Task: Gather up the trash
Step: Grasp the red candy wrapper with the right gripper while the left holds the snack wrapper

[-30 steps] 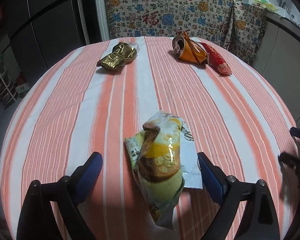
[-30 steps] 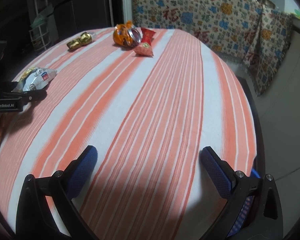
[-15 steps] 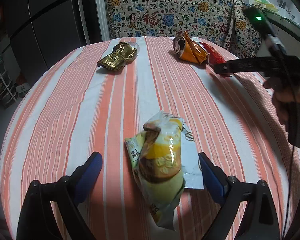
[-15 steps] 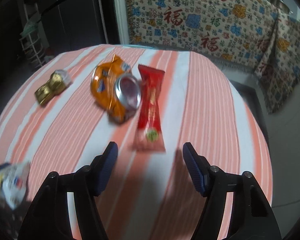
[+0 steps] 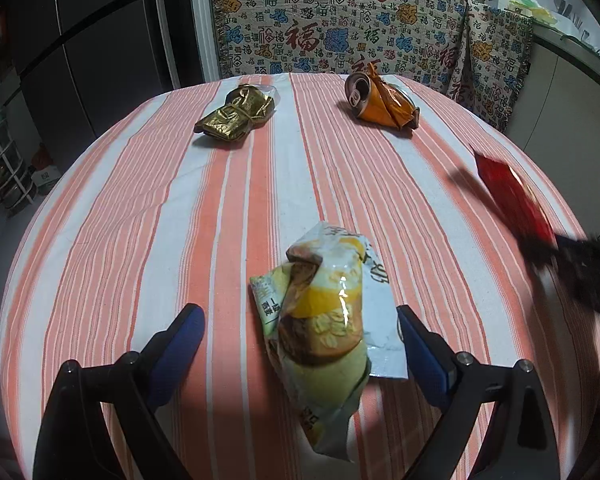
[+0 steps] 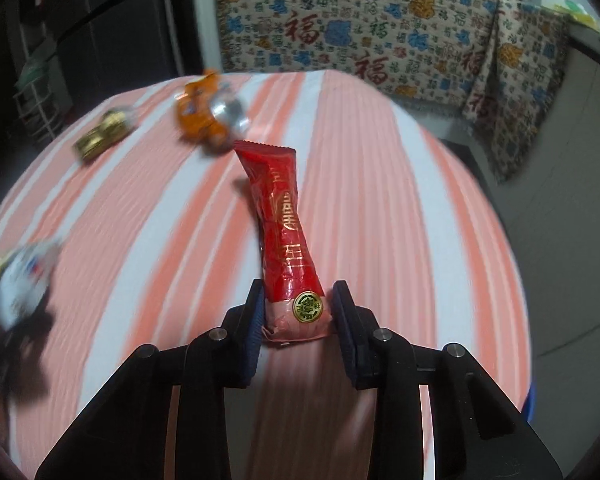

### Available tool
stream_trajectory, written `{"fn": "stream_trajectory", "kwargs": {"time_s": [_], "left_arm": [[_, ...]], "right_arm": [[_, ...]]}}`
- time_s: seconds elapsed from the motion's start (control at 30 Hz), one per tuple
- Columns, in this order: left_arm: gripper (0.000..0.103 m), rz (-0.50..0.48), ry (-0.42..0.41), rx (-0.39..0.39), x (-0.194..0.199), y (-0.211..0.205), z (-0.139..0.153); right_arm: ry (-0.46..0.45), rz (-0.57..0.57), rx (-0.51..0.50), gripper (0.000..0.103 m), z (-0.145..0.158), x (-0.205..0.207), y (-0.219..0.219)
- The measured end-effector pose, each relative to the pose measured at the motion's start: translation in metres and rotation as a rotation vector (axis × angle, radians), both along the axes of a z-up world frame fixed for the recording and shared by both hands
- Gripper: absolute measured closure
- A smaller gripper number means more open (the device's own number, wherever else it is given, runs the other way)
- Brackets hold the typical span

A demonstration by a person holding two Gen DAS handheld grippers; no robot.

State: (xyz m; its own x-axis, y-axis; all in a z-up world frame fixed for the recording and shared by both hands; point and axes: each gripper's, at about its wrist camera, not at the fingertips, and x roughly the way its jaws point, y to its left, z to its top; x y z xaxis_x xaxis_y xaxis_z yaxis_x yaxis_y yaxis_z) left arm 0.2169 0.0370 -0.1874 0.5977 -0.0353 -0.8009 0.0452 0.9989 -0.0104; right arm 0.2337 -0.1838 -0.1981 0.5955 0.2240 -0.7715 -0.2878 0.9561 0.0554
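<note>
One red wrapper [image 6: 288, 224] was off the table, pinched by its sealed bottom end between the pads of my right claw [image 6: 298, 312], which was clenched on that end alone. The rest of the packet stood up and forward of the jaws, unsupported, above the striped cloth [image 6: 400, 208]. In the left view the same wrapper [image 5: 510, 196] showed as a blurred red streak near the table's right edge.

My left claw [image 5: 300, 344] was spread wide and held nothing; its pads sat on either side of the yellow snack bag [image 5: 328, 320], which lay crumpled on the cloth between them, seemingly clear of both, though the right-hand gap was too small to be sure of.

Farther off, the crushed orange can [image 5: 376, 102] and the gold wrapper [image 5: 236, 116] lay well apart near the far edge.

The risks, as I judged them: my hold on the red wrapper was narrow and on slick film, so a quick swing could pull it free or let it flop and drop to the floor past the table's edge. The blur suggested the right claw was moving fast. On the left, shutting on the puffy bag might squeeze it out sideways or snag the cloth. No bin was in view, so where the trash should go I could not tell.
</note>
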Motion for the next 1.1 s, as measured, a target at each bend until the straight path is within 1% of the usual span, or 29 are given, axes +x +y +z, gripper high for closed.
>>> {"fn": "stream_trajectory", "kwargs": {"time_s": [0.03,0.1,0.13,0.17,0.2,0.3,0.43,1.1], "left_arm": [[0.006,0.000,0.000,0.000,0.000,0.000,0.000],[0.006,0.000,0.000,0.000,0.000,0.000,0.000],[0.006,0.001,0.000,-0.001,0.000,0.000,0.000],[0.006,0.001,0.000,-0.001,0.000,0.000,0.000],[0.006,0.001,0.000,0.001,-0.001,0.000,0.000],[0.006,0.001,-0.001,0.000,-0.001,0.000,0.000],[0.006,0.002,-0.001,0.000,-0.001,0.000,0.000],[0.006,0.006,-0.003,0.000,-0.002,-0.001,0.000]], "right_arm": [[-0.003,0.019,0.021,0.063,0.000,-0.013,0.004],[-0.017,0.061,0.055,0.045,-0.002,-0.032,0.014],[-0.018,0.080,0.046,0.030,-0.003,-0.035,0.020],[-0.024,0.093,0.026,0.027,-0.004,-0.038,0.024],[-0.022,0.096,0.012,0.027,-0.004,-0.037,0.027],[-0.015,0.093,0.020,0.024,-0.005,-0.034,0.026],[-0.029,0.095,-0.030,0.021,-0.009,-0.039,0.030],[-0.024,0.101,-0.016,0.014,-0.011,-0.039,0.032]]}}
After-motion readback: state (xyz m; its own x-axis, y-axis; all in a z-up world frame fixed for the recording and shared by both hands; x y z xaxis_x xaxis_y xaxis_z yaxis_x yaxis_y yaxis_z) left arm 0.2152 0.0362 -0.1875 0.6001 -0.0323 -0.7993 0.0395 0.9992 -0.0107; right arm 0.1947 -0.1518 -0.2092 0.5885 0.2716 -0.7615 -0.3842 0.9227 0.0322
